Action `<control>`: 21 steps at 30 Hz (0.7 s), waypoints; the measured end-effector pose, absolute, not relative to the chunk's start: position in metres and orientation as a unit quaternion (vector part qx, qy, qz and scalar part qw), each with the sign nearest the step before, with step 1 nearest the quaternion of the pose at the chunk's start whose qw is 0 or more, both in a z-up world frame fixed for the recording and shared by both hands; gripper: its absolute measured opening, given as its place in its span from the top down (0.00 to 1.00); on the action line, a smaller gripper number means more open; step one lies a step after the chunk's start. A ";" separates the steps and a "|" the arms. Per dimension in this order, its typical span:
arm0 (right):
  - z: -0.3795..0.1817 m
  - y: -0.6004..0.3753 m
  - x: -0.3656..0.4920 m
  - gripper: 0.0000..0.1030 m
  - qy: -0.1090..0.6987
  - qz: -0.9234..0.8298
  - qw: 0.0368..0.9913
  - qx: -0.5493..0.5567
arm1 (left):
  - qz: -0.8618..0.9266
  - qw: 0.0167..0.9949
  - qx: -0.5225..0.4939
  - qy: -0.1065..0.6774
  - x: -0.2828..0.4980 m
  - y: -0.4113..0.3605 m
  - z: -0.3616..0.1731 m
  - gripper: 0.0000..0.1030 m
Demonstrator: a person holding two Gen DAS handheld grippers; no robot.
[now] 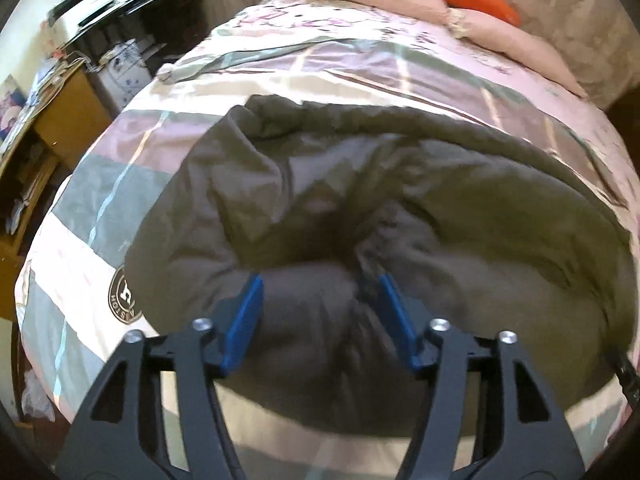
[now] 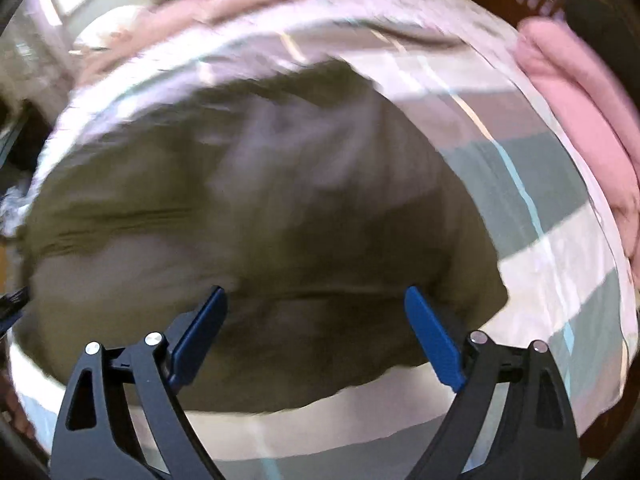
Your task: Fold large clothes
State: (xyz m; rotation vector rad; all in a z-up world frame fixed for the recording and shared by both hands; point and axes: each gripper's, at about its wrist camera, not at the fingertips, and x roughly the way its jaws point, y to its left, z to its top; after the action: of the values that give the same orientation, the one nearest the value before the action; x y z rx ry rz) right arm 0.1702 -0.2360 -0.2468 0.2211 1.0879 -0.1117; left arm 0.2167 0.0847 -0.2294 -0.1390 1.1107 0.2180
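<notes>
The bed (image 1: 120,184) is carrying an olive-grey garment (image 1: 400,208), which is lying bunched across the checked cover. The left gripper (image 1: 320,300) is hovering released over a fold, nothing pinched; the right gripper (image 2: 316,312) is spread wide, also empty. I judge one fold is finishing; next, both need fresh edges to grasp.

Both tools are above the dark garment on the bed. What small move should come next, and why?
Probably lower the left tool onto the bunched fold of the olive-grey garment and close. Both tools stand open and hold nothing, the right tool too, and the garment lies rumpled on the striped bedcover, not yet flat.
</notes>
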 end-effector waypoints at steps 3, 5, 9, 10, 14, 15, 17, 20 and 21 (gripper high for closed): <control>-0.255 -0.205 0.169 0.11 0.523 -0.017 0.849 0.074 | 0.086 0.829 -0.069 0.549 0.209 0.081 -0.241 0.38; -0.272 -0.200 0.173 0.11 0.546 -0.016 0.835 0.062 | 0.089 0.822 -0.052 0.561 0.210 0.076 -0.257 0.37; -0.295 -0.196 0.180 0.11 0.573 -0.021 0.817 0.062 | 0.089 0.820 -0.025 0.565 0.211 0.067 -0.270 0.39; -0.291 -0.197 0.178 0.11 0.568 -0.022 0.820 0.064 | 0.086 0.823 -0.023 0.560 0.209 0.066 -0.266 0.40; -0.247 -0.196 0.159 0.11 0.501 -0.022 0.862 0.068 | 0.059 0.861 -0.019 0.504 0.187 0.052 -0.219 0.39; -0.234 -0.194 0.152 0.11 0.483 -0.021 0.873 0.066 | 0.053 0.871 -0.017 0.488 0.180 0.048 -0.208 0.39; -0.202 -0.190 0.133 0.11 0.435 -0.020 0.898 0.058 | 0.033 0.897 -0.013 0.441 0.157 0.034 -0.175 0.35; -0.167 -0.187 0.107 0.11 0.376 -0.023 0.925 0.047 | 0.017 0.927 0.000 0.375 0.117 0.016 -0.138 0.29; -0.159 -0.186 0.097 0.11 0.359 -0.025 0.932 0.043 | 0.013 0.933 -0.001 0.360 0.106 0.015 -0.131 0.28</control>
State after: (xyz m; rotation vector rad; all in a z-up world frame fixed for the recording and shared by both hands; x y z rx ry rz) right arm 0.0969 -0.1857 -0.1586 0.0884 0.7351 -0.0507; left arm 0.1064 0.0146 -0.1307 -0.0024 0.7356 0.0269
